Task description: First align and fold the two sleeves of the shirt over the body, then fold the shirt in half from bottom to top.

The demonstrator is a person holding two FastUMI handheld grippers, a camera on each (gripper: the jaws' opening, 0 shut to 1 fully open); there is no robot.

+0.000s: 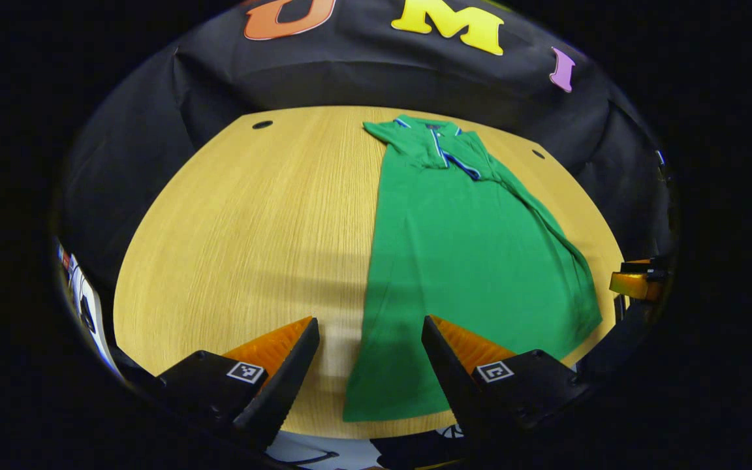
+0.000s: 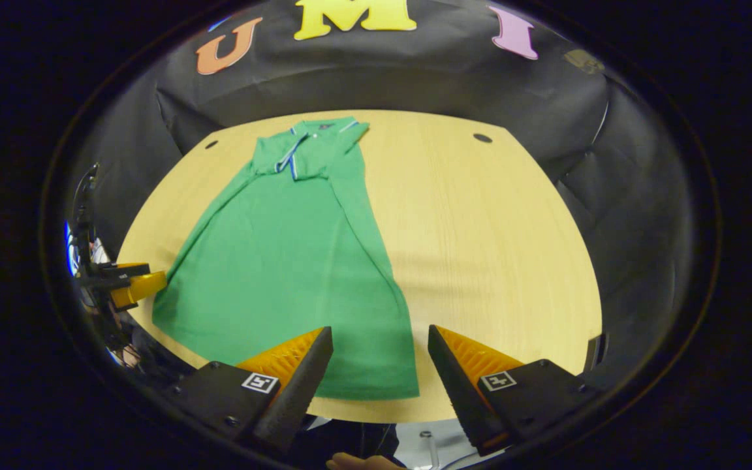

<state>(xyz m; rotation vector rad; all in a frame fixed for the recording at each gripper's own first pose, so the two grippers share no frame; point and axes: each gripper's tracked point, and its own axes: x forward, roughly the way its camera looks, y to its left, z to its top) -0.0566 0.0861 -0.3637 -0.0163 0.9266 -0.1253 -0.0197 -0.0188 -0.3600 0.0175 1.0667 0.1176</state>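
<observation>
Left hand-held gripper (image 1: 369,365) and right hand-held gripper (image 2: 380,372), both wide, empty, above green shirt (image 1: 474,261) hem.

No words, brand names or numbers can be read. Each tool carries small square black-and-white coded markers on its finger mounts: the left tool (image 1: 370,356) and the right tool (image 2: 380,362). They are patterns, not text.
</observation>
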